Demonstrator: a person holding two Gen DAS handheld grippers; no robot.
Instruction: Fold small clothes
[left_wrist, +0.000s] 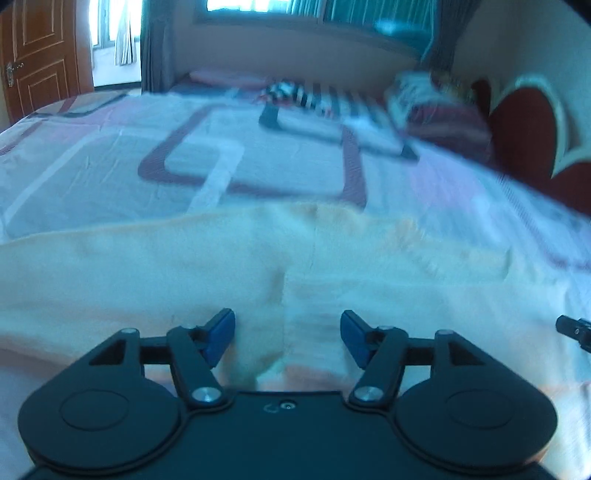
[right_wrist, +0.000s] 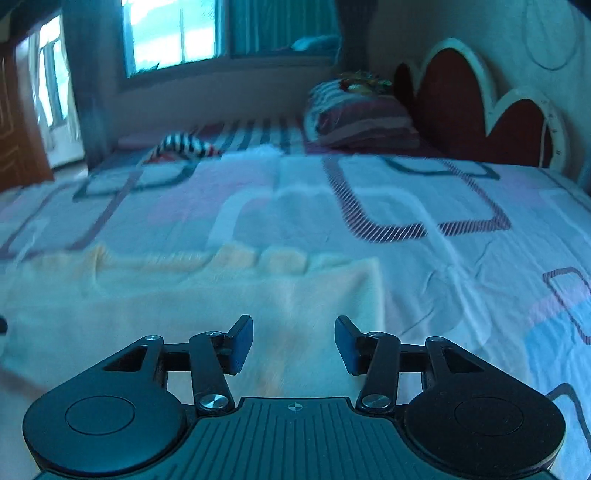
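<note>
Blurrily, cream garment (left_wrist: 221, 266) lies on bedsheet (left_wrist: 110, 166); left gripper (left_wrist: 287, 338) and right gripper (right_wrist: 293, 343) fingers parted, empty.

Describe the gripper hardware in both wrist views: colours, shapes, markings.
Both match: the left gripper and right gripper are matte black, with blue pads on the fingers, silver pivot screws and round disc housings on each side. The left body is smooth; the right has ribbed grooves and a small crosshair mark. No cables, hands or sleeves visible.
</note>
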